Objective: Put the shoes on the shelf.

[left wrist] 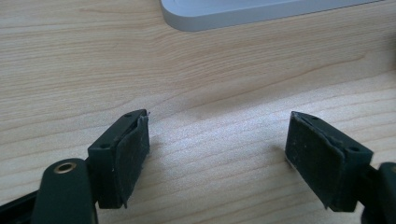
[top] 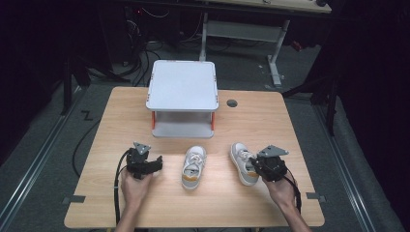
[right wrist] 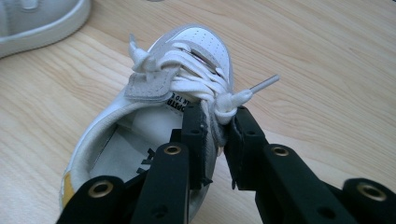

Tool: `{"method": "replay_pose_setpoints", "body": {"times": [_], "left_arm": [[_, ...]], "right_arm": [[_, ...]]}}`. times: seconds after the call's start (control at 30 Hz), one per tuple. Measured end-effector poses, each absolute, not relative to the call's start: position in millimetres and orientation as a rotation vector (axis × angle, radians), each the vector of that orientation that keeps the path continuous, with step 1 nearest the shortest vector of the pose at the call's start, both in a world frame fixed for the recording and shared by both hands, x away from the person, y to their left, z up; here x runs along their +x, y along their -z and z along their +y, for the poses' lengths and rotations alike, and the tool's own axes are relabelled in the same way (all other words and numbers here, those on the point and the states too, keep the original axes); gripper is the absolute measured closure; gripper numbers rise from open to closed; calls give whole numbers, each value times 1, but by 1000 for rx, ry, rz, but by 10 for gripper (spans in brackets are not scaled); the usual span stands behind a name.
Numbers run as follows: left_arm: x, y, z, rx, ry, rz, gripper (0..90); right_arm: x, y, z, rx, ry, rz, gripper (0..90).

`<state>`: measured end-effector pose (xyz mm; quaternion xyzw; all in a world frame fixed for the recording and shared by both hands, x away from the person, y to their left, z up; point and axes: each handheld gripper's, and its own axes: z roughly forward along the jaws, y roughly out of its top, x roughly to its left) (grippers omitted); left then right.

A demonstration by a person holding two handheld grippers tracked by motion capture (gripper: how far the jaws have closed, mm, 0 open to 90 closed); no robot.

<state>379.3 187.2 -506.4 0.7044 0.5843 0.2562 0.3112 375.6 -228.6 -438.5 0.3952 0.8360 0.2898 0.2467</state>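
Wooden surface (top: pixel 251 121), grey two-tier rack (top: pixel 182 86) at back. Right claw (right wrist: pixel 219 123) clenched on side wall of right shoe (right wrist: pixel 187 60), beside second shoe (top: pixel 194 166). Left claw (left wrist: pixel 217 154) released, idle. Advice: hold firm, lift level, avoid snagging laces (right wrist: pixel 196 79).

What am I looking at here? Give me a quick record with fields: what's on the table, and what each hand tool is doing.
Surface: wooden table
Far side: grey two-level stand
Right shoe: its side wall pinched by the right gripper
Other shoe: lies alone at mid-table, toe toward the stand
Left gripper: jaws wide apart, nothing between them, just above bare wood
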Motion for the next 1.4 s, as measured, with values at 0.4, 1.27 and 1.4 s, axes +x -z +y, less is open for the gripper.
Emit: {"method": "replay_pose_setpoints", "body": {"times": [0.4,1.27,1.4], "left_arm": [[379,506,187,1859,-677,1545,222],[380,506,188,1855,-670,1546,229],[380,506,190,1842,-657,1546,231]], "right_arm": [[374,440,-195,1024,-811,2343,783],[378,445,-139,985,-766,2422,724],[377,443,-137,1008,-806,2459,695]]}}
